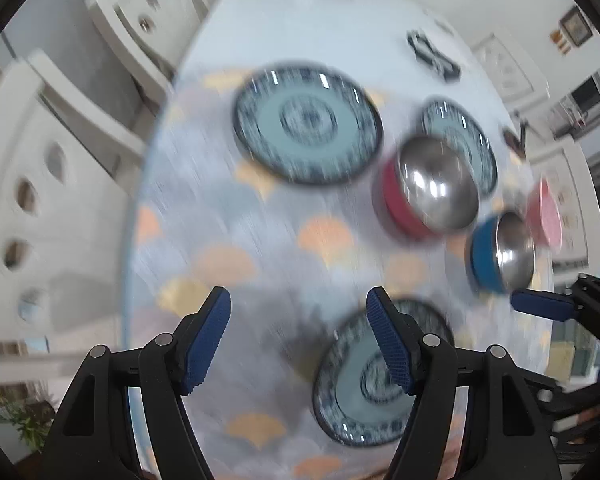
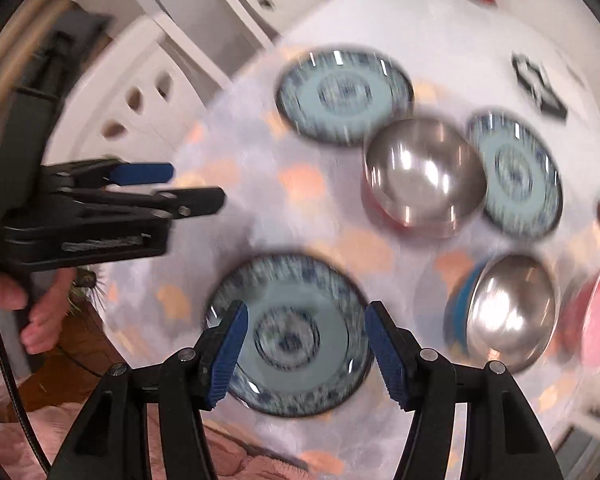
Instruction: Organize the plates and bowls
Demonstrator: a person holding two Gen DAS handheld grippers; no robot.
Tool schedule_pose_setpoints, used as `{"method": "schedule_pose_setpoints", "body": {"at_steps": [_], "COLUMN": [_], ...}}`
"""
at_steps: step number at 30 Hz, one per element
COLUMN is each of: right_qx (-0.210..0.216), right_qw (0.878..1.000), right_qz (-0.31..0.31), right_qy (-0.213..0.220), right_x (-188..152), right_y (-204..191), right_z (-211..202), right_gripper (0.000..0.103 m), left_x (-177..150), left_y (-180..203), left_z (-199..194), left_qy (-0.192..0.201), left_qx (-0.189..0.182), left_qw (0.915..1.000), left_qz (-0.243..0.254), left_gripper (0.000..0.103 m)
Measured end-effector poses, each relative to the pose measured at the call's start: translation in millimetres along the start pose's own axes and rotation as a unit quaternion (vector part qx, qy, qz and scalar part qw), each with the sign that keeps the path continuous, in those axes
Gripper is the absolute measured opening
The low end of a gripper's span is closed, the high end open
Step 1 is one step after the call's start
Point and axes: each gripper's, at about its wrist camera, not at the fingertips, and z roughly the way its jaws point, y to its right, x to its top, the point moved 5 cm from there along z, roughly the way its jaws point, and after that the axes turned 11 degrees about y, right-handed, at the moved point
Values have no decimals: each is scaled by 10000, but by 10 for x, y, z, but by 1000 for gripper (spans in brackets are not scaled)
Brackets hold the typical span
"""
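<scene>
Three blue patterned plates lie apart on the table: a far one (image 1: 307,122) (image 2: 344,98), a right one (image 1: 466,140) (image 2: 516,176) and a near one (image 1: 352,396) (image 2: 288,332). A steel bowl with a red outside (image 1: 428,186) (image 2: 420,172) and one with a blue outside (image 1: 500,254) (image 2: 504,316) stand between them. A pink bowl (image 1: 546,214) (image 2: 598,320) is at the far right. My left gripper (image 1: 298,340) is open and empty above the cloth. My right gripper (image 2: 302,350) is open and empty above the near plate. Both views are motion-blurred.
The round table (image 1: 220,240) has a pale cloth with orange and grey shell shapes. White chairs (image 1: 40,152) (image 2: 140,88) stand on its left. A small dark object (image 1: 434,56) (image 2: 540,88) lies on the far side. The right gripper shows at the left view's edge (image 1: 540,306).
</scene>
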Motion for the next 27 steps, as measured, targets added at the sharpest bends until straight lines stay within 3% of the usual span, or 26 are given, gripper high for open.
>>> {"method": "schedule_pose_setpoints", "body": {"at_steps": [5,9,13,18,23,27], "right_qx": [376,371,-122,-398,-592,-652], "right_qw": [9953,9893,9932,9947,9929,9908], "right_qz": [-35,211,585,928,1019,1123], "right_qy": [887,1396,1003,217,-165,-380], "right_x": [838,1531,1865,1876,1839,1821], "right_y": [56,346,777,1147,1344,1430], "right_z": [-380,-257,386,1233,1649,1852], "right_gripper": [60,60,60,60,60,60], "left_x": [693,1224,1356,1115,984,1013], "left_y": [-84,-228,-458,-617,-602,-490], "left_z": [-287,-164,501,1317,1680,1738], "left_qy": [716,1128,766,-101,-392,-373], "left_qx": [-28,256,458,592,488,604], "left_qw": [9973,9931,9946,9943,9931,9954], "left_qz": [-130,-174,-524,-885,-990,-651], "left_gripper": [68,70,69,66,66,66]}}
